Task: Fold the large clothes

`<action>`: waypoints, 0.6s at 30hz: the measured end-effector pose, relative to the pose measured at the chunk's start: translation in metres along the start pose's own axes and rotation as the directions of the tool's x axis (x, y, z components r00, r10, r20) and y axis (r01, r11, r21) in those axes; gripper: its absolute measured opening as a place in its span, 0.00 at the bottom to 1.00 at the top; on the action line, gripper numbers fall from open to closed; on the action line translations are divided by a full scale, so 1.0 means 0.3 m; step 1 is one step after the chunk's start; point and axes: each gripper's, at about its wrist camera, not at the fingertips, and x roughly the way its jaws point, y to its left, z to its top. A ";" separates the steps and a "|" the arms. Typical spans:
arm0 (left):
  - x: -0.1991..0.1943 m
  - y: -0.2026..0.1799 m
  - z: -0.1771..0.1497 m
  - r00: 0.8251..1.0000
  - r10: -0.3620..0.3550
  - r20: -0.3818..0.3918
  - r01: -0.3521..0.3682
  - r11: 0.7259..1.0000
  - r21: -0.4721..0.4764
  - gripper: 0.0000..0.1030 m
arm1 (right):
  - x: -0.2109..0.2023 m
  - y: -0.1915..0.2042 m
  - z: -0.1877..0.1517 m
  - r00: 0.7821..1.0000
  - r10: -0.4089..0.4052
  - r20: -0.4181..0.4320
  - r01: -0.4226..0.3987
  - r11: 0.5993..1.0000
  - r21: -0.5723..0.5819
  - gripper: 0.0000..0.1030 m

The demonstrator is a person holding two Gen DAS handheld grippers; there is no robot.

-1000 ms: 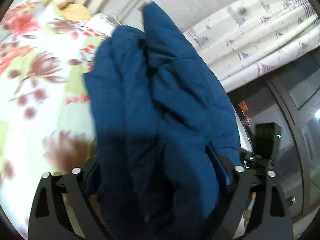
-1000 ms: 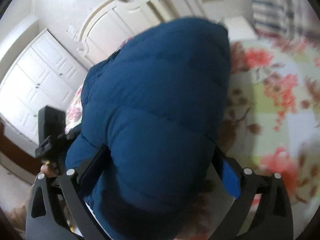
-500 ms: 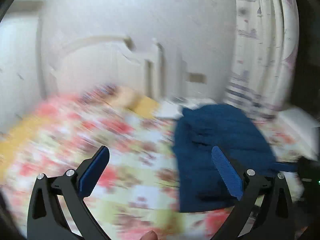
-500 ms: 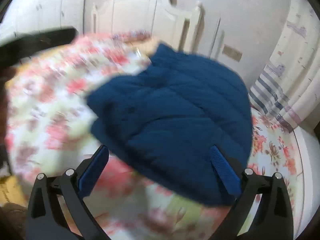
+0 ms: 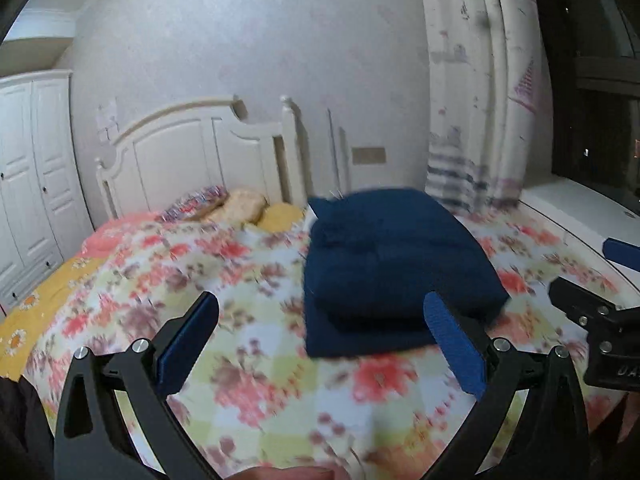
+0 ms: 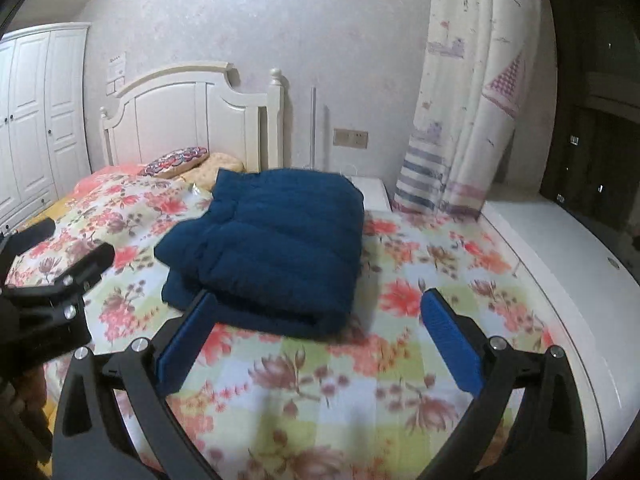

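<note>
A dark blue padded jacket [image 5: 392, 264] lies folded in a thick stack on the flowered bedspread [image 5: 240, 380]; it also shows in the right wrist view [image 6: 280, 248]. My left gripper [image 5: 320, 344] is open and empty, held above the bed, short of the jacket. My right gripper [image 6: 316, 336] is open and empty, also pulled back from the jacket's near edge. The right gripper shows at the right edge of the left wrist view [image 5: 600, 316], and the left gripper at the left edge of the right wrist view [image 6: 48, 280].
A white headboard [image 6: 188, 120] and pillows [image 6: 180, 162] are at the bed's far end. A white wardrobe [image 6: 36, 120] stands left. A curtain [image 6: 468, 112] and a white window ledge [image 6: 560, 264] run along the right. A white nightstand [image 6: 370, 192] sits behind the jacket.
Both grippers held the blue jacket one second ago. They have let it go and drawn back; the jacket now lies folded on the bed.
</note>
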 end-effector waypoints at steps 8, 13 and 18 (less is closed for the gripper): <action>-0.051 -0.031 -0.035 0.999 -0.029 -0.019 0.028 0.999 -0.034 0.96 | -0.082 -0.012 -0.042 0.999 0.002 0.033 -0.003 1.000 0.010 0.98; -0.094 -0.045 -0.032 1.000 -0.029 0.003 0.029 0.999 -0.027 0.96 | -0.130 -0.020 -0.034 0.998 0.008 0.065 -0.009 1.000 0.013 0.98; -0.124 -0.054 -0.028 0.999 -0.032 0.018 0.032 0.999 -0.020 0.96 | -0.159 -0.017 -0.036 0.997 0.007 0.074 -0.007 1.000 0.001 0.98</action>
